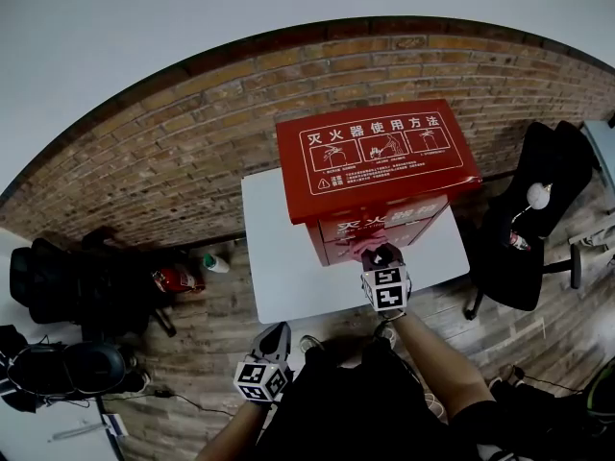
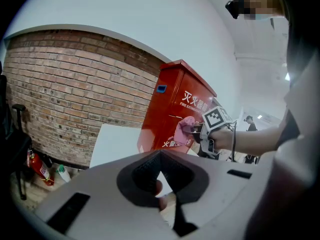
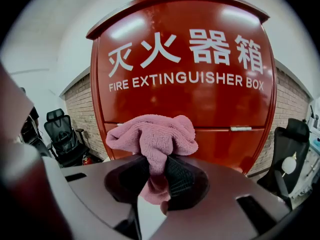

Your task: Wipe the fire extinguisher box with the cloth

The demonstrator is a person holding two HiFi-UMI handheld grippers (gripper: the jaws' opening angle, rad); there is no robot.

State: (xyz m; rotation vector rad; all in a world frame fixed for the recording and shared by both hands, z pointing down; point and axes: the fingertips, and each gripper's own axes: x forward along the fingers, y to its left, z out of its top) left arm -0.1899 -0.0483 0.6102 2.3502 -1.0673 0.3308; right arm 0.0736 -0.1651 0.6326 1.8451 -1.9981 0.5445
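The red fire extinguisher box point(image 1: 375, 161) stands upright on a small white worktop point(image 1: 288, 267). The box takes up the far right part of the worktop, and the part left of the box is bare. Behind the box runs a brick wall point(image 1: 192, 142), with a plain pale wall above it. Under everything is a wood-plank floor point(image 1: 221, 325).

In the head view, a black office chair point(image 1: 58, 286) stands well left of the box and a second chair point(image 1: 538, 219) just right of it. On the floor left of the box, by the wall, lie a small red extinguisher point(image 1: 176, 279) and a bottle point(image 1: 216, 263) with a green cap.

My right tool point(image 3: 157, 171) is clamped tight on the pink cloth point(image 3: 152, 136). The cloth bunches out above the pads, right in front of the box's lower front panel, under the white lettering. My left tool point(image 2: 160, 156) is down on my near side of the worktop, well apart from the box. Its pads meet at the tip with nothing between them.

From the head view the box's sloped lid overhangs and hides most of its front, and my own arms and body cover the near edge of the worktop. In the right gripper view the cloth covers part of the seam across the box's front, and the foot of the box is hidden behind my tool. I cannot tell whether the cloth is pressed onto the panel or just short of it.
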